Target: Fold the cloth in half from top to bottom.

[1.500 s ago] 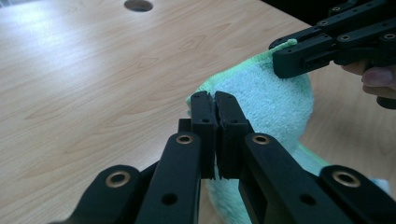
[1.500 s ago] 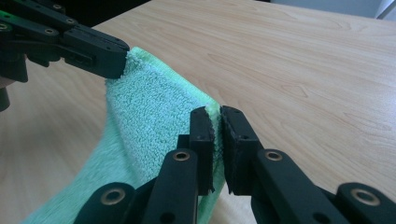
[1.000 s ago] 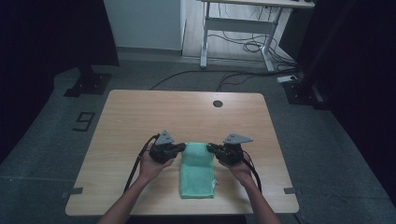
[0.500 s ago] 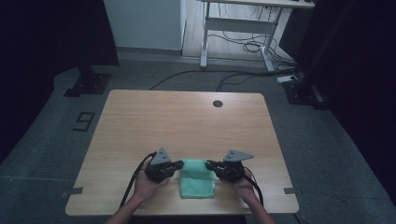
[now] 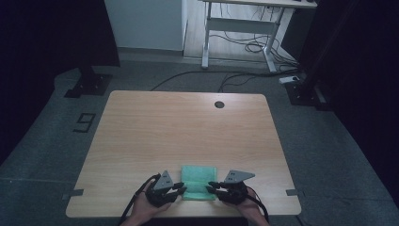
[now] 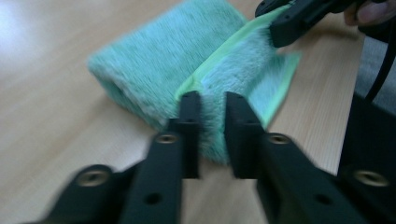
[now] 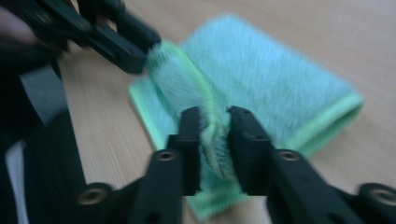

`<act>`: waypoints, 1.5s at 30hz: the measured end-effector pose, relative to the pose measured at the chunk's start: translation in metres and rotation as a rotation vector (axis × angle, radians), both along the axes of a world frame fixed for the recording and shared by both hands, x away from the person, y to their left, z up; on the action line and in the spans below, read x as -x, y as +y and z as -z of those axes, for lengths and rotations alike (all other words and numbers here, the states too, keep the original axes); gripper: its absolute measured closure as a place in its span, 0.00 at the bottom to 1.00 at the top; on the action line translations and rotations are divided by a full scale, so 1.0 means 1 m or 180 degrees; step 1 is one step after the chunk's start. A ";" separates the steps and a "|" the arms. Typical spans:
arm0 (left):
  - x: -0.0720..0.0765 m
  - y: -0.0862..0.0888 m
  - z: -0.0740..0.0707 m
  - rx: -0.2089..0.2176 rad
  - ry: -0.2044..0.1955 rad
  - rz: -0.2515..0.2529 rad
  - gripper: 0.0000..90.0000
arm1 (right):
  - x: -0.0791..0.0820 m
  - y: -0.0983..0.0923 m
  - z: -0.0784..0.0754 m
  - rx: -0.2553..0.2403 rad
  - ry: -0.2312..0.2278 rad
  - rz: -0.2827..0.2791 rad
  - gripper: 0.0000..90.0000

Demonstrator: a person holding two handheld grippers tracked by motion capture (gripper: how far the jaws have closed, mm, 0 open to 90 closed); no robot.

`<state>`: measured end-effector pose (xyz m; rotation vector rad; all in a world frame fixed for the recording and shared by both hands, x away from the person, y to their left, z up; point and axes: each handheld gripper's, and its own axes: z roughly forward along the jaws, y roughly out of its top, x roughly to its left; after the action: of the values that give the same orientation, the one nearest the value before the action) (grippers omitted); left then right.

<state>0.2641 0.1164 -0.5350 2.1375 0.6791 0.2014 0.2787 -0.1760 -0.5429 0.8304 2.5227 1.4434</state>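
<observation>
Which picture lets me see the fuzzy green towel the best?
The left gripper view: the green towel is close, its fluffy pile and lighter hem plain, folded over on the table. The right gripper view also shows it near, but blurrier. In the high view it is a small green patch at the near edge.

Folded green towel (image 5: 199,182) at table (image 5: 188,127) near edge, between left tongs (image 5: 181,187) and right tongs (image 5: 210,186).

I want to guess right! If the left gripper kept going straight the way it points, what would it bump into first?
The green towel. The left gripper points right at its folded edge, which already sits between the jaws, which have just been opening. Farther along that line is the right gripper, though depth is hard to judge.
</observation>
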 end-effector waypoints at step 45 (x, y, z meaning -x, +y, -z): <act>-0.102 -0.022 0.006 -0.0115 0.0332 -0.0317 0.50 | -0.091 0.042 0.007 0.0302 0.0024 0.0529 0.47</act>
<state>0.3664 0.0944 -0.5410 2.1623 0.8496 0.1577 0.3697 -0.1335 -0.5500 1.0031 2.4395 1.2621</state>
